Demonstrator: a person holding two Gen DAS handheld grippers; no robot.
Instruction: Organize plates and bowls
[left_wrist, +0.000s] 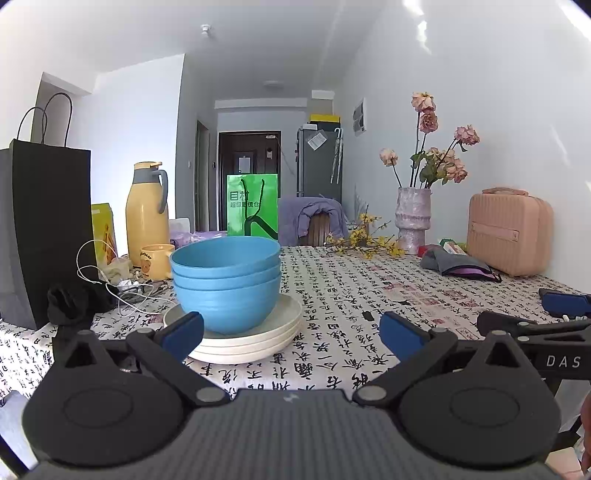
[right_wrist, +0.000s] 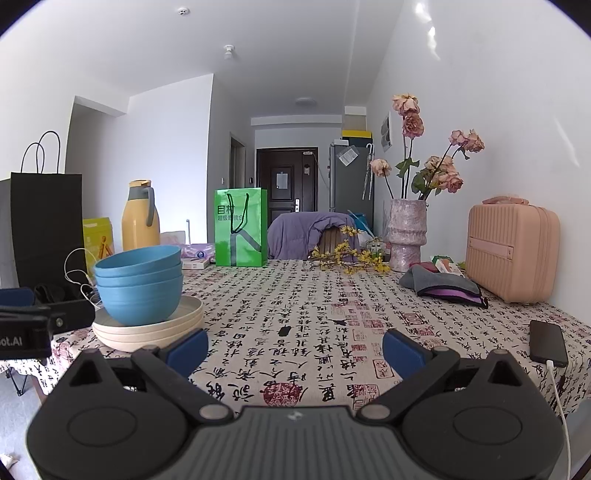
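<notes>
Grippers came first in both views: the left gripper (left_wrist: 291, 332) had its blue-padded fingers spread wide with nothing between them, and the right gripper (right_wrist: 293, 349) was spread and empty too. Lettering on the neighbouring gripper bodies read "DAS" in the left wrist view and "oot.AI" in the right.

Just beyond the left gripper's left finger stood the stack of bowls (left_wrist: 226, 280), three smooth matte blue round ones nested upright, resting on a stack of plates (left_wrist: 255, 341), cream, shallow and round. From the right gripper the same pile sat ahead and off to the left, apart from its fingers.

The worktop (right_wrist: 295, 314) under the bowls wore a pale cloth printed with black calligraphy and red seals. Right of the bowls, near the edge, lay a black phone (right_wrist: 547, 343) with a white cable. Behind the bowls stood a glossy green paper bag (right_wrist: 242, 227) with Chinese characters, a yellow jug (left_wrist: 146, 210), and farther right a ribbed pink case (right_wrist: 511, 253).
</notes>
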